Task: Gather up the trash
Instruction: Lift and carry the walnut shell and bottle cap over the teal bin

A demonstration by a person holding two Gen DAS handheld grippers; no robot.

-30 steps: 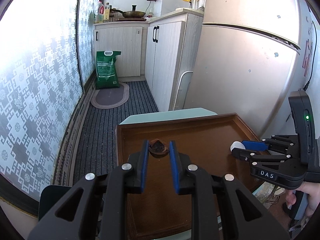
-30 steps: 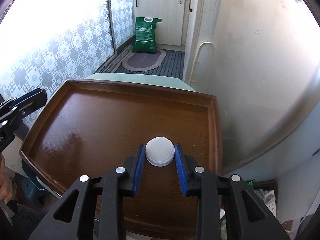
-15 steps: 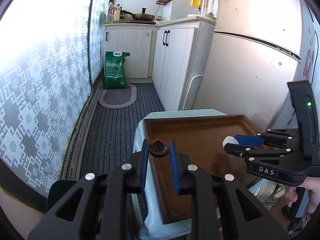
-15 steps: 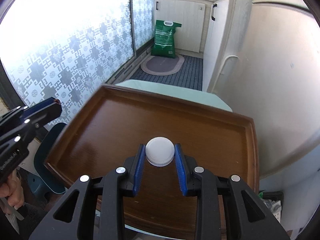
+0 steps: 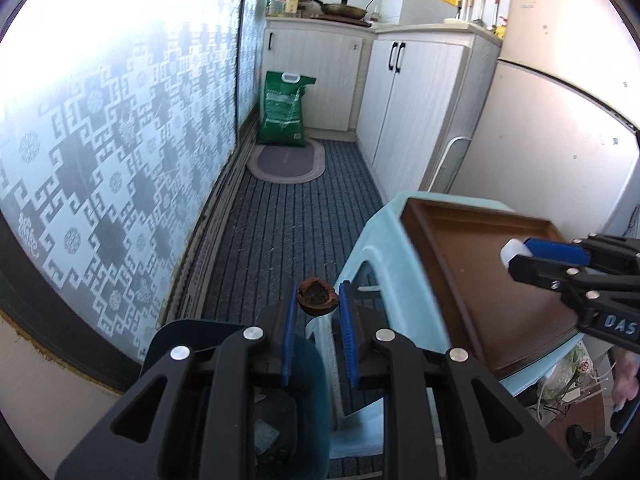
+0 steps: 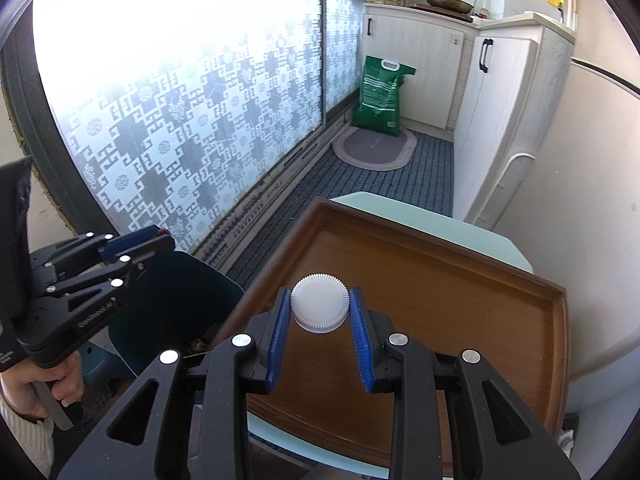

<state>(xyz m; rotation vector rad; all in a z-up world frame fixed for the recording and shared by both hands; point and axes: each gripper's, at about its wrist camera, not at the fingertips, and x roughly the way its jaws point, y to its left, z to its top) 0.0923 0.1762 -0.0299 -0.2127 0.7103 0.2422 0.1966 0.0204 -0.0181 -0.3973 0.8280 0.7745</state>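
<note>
My left gripper (image 5: 316,300) is shut on a brown walnut shell (image 5: 316,295) and holds it in the air left of the table, above a dark teal trash bin (image 5: 304,392) that has scraps inside. My right gripper (image 6: 319,309) is shut on a white ribbed bottle cap (image 6: 319,308) and holds it above the left part of the brown wooden tray (image 6: 460,280). The right gripper also shows in the left wrist view (image 5: 520,256) with the cap (image 5: 510,251). The left gripper also shows in the right wrist view (image 6: 160,242), over the bin (image 6: 176,300).
The tray sits on a light blue table (image 5: 384,256). A patterned glass door (image 5: 100,152) runs along the left. A green bag (image 5: 284,110) and an oval mat (image 5: 286,162) lie by white cabinets (image 5: 416,92). A fridge (image 5: 560,128) stands right. A bag of rubbish (image 5: 568,372) lies under the table's right side.
Both grippers moved left and lifted away from the tray. The left one carried the walnut shell off the tray to above the bin. The right one carried the cap toward the tray's left edge.
</note>
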